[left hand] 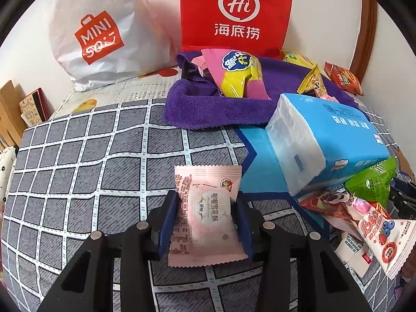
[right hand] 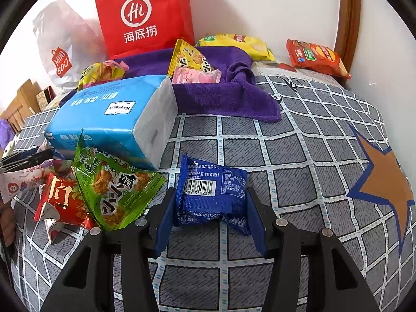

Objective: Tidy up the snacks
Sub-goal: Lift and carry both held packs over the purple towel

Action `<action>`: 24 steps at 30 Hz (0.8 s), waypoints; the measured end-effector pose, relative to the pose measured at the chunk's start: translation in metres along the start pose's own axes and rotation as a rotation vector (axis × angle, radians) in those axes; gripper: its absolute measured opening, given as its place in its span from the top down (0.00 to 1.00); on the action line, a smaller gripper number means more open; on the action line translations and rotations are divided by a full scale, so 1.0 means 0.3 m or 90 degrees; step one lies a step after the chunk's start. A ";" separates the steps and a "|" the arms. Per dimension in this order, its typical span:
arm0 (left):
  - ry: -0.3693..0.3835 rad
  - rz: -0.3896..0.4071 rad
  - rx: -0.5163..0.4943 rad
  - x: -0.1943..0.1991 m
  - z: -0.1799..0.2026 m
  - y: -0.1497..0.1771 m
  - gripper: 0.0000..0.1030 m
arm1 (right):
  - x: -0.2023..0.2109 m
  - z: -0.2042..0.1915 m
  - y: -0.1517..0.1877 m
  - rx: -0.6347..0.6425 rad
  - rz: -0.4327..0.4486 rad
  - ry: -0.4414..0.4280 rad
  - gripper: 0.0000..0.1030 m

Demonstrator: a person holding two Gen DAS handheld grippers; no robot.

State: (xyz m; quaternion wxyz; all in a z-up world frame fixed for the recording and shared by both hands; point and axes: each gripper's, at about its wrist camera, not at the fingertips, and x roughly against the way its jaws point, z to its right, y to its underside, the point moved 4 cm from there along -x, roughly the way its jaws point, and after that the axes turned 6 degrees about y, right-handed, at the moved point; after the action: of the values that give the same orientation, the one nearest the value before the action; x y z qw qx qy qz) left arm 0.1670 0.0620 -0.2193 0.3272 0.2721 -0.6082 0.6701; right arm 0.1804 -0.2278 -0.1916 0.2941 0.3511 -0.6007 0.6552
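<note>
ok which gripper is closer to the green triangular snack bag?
Right. The green snack bag lies just beside the right gripper, nearly touching one finger. The left gripper sits well apart from it, across other packets.

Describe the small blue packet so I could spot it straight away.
Start at the big light-blue tissue pack on the checked bedcover. Just in front of it, between the right gripper jaws, sits the dark blue snack packet. Unlike its neighbours, it shows a white barcode label.

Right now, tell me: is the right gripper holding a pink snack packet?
No. The right gripper is closed on a blue snack packet, barcode side up, above the checked bedsheet.
</note>
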 end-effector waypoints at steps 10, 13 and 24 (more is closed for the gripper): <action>0.005 0.002 0.004 0.004 -0.002 0.001 0.62 | 0.003 0.008 0.000 -0.016 0.004 -0.005 0.54; 0.003 0.001 0.003 0.003 0.000 0.001 0.62 | 0.005 0.013 0.001 -0.026 0.005 -0.012 0.54; 0.029 0.004 0.002 0.009 0.014 -0.001 0.64 | 0.009 0.017 -0.003 -0.036 0.009 -0.021 0.57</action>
State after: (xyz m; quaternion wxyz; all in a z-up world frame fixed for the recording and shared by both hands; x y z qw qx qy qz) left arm 0.1654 0.0580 -0.2166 0.3383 0.2557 -0.6005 0.6779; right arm 0.1802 -0.2330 -0.1887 0.2890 0.3493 -0.6262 0.6343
